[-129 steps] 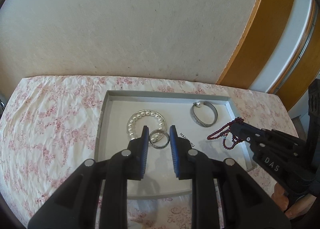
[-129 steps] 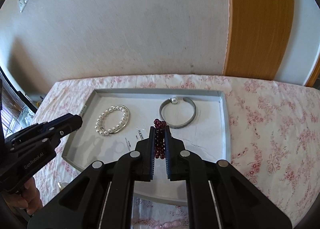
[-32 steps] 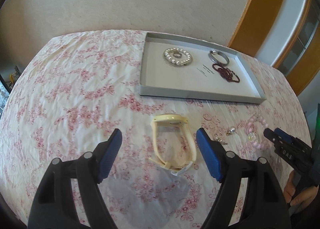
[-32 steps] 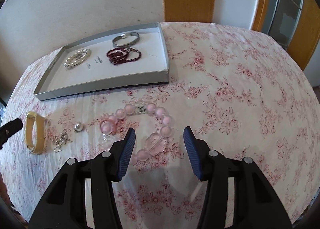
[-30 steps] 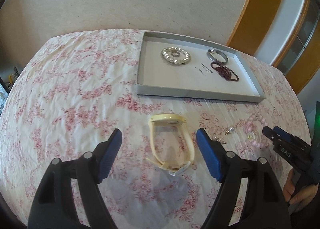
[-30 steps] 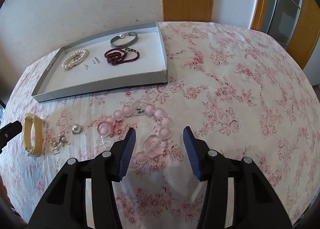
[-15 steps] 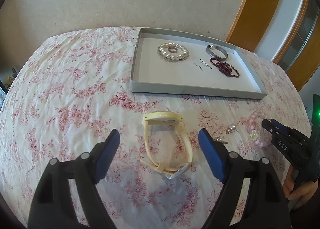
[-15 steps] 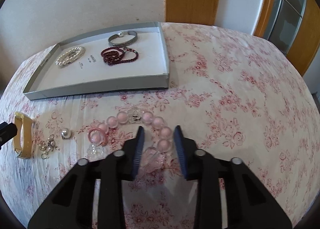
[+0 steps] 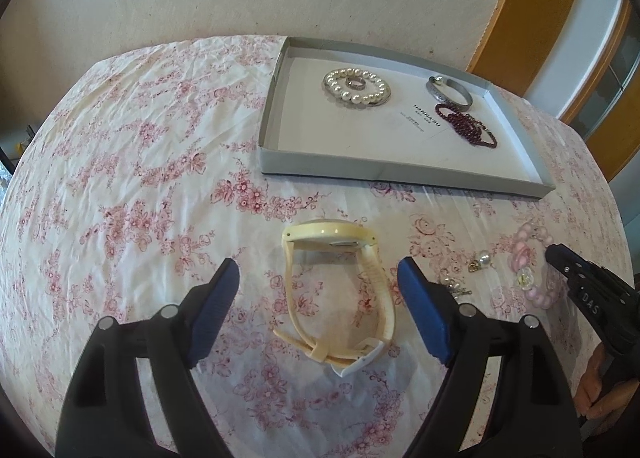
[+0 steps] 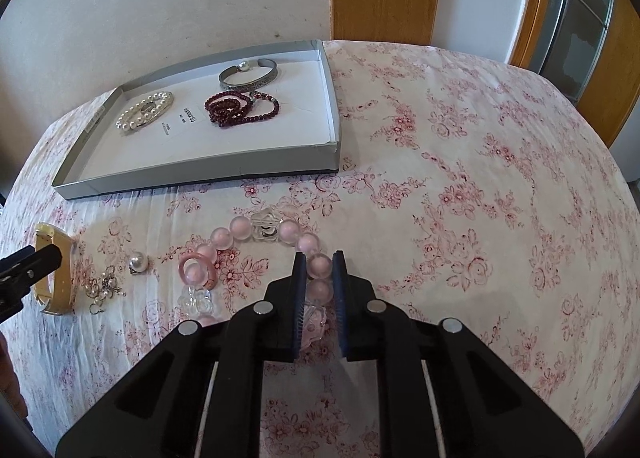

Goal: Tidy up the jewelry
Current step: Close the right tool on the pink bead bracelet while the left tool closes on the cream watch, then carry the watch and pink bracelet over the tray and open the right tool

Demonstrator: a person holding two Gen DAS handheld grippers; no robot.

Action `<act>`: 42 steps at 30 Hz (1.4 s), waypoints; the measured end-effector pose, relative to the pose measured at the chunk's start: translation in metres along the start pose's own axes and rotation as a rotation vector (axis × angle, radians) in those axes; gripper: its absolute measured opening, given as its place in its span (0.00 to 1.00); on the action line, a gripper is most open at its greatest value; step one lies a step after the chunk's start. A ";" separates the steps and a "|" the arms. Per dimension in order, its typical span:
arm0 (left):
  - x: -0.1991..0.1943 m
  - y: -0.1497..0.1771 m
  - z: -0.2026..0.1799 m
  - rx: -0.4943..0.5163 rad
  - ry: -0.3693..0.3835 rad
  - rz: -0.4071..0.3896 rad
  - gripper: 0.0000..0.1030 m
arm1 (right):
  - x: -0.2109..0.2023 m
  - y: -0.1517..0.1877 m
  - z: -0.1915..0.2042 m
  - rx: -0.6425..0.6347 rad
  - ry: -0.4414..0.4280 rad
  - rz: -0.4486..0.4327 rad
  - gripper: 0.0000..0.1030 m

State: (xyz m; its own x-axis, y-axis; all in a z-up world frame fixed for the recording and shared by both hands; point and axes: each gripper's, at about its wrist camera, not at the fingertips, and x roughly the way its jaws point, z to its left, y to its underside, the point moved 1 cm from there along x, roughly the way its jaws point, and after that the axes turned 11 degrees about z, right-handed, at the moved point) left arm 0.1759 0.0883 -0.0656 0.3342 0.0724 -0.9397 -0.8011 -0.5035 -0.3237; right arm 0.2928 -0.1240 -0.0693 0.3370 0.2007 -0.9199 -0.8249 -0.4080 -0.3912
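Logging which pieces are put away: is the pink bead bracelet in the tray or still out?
Out. The pink bead bracelet lies on the tablecloth in front of the tray, with the right gripper closed on its beads.

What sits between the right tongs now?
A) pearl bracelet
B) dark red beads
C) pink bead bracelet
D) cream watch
C: the right tongs have pinched a bead of the pink bead bracelet on the cloth; the watch lies between the open left tongs, and the pearl and dark red pieces lie in the tray.
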 end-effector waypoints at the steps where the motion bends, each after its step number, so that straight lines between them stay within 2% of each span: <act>1: 0.001 0.000 0.000 -0.001 -0.003 0.002 0.79 | 0.000 0.000 0.000 -0.003 0.000 0.001 0.13; 5: 0.006 -0.001 0.000 -0.007 -0.008 0.014 0.78 | -0.001 0.001 0.000 -0.002 -0.002 0.004 0.13; 19: 0.012 -0.002 -0.002 -0.014 -0.015 0.018 0.61 | -0.002 0.000 0.000 -0.003 -0.002 0.007 0.13; 22: 0.011 -0.002 0.000 -0.017 -0.001 0.009 0.51 | -0.002 0.000 0.000 -0.002 -0.006 0.008 0.13; 27: 0.009 0.000 0.001 -0.004 -0.009 0.004 0.40 | -0.003 -0.002 -0.003 0.008 -0.029 0.011 0.13; 42: 0.001 0.009 0.011 -0.035 -0.014 0.005 0.39 | -0.026 -0.003 0.001 0.008 -0.107 -0.022 0.13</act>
State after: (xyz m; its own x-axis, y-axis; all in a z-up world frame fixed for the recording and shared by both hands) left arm 0.1634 0.0935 -0.0706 0.3226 0.0816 -0.9430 -0.7847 -0.5341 -0.3147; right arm 0.2859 -0.1275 -0.0439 0.3046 0.3036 -0.9028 -0.8217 -0.3957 -0.4103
